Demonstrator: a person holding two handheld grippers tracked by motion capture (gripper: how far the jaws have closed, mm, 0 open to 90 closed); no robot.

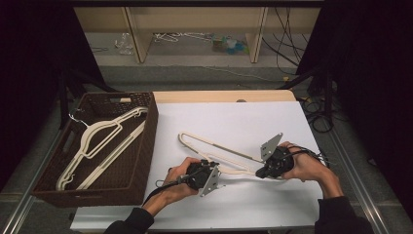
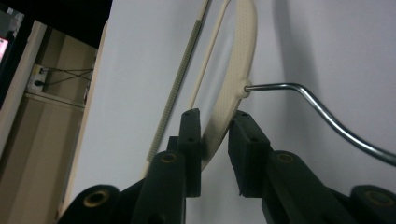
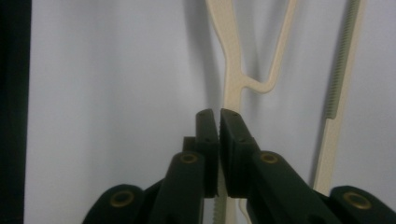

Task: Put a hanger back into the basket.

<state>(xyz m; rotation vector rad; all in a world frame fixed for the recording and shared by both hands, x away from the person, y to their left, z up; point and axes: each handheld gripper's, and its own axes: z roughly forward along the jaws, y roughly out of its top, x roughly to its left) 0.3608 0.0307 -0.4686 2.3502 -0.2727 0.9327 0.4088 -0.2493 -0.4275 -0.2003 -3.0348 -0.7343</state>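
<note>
1. Hanger (image 1: 214,148), cream plastic with a metal hook (image 2: 322,112), lies on the white tabletop (image 1: 234,122) in the lower middle of the high view, between the two hands.
2. Left gripper (image 2: 215,126), at lower centre of the high view (image 1: 210,176): its jaws straddle the hanger's curved neck just below the hook. One pad touches the plastic; a gap shows at the other, so no firm grasp can be made out.
3. Right gripper (image 3: 218,114), right of centre in the high view (image 1: 267,168): jaws clenched on the hanger's thin arm, which runs up between the pads.
4. Basket (image 1: 146,146), brown wicker, sits at the left of the high view and holds other cream hangers (image 1: 104,141).
5. Writing: no readable brand or label can be made out on anything.
</note>
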